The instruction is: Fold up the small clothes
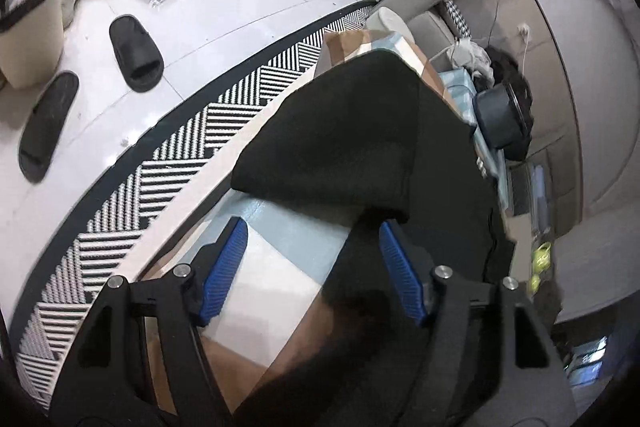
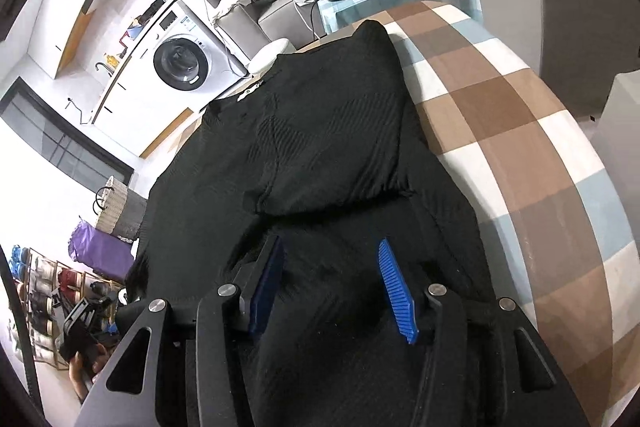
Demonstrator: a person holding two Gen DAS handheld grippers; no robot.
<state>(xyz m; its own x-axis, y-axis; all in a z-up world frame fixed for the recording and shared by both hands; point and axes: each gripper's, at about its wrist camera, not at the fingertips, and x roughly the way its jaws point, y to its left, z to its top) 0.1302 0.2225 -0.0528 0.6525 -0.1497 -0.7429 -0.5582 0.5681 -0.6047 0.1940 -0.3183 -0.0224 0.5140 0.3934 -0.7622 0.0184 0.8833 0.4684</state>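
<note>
Work surface: we record a table covered by a checked cloth of brown, white and pale blue squares (image 2: 500, 131), curving away on the right of the right wrist view and showing under the garment in the left wrist view (image 1: 280, 251).
Task item: a black ribbed knit garment (image 2: 320, 131) lies spread along the checked cloth; one flap is turned over onto the body, its folded edge running across just ahead of both grippers. In the left wrist view the same garment (image 1: 352, 131) covers the centre and right of the table, its lower folded edge hanging over the pale blue square.
Floor covering: a black-and-white chevron-striped rug (image 1: 192, 139) borders the table edge.
Left gripper: we note the black two-finger left gripper with blue ribbed pads (image 1: 312, 259) tilted steeply down at the garment's near edge. The jaws stand apart; the right-hand pad (image 1: 400, 275) lies against the black fabric, the other over bare cloth. Nothing is pinched.
Right gripper: the matching right gripper (image 2: 332, 287) is pitched down over the garment, jaws part-way apart, black fabric beneath and between the pads (image 2: 396, 291). We cannot tell whether they press on it.
Minor items: two black slide sandals (image 1: 136, 53) lie on the pale floor.
</note>
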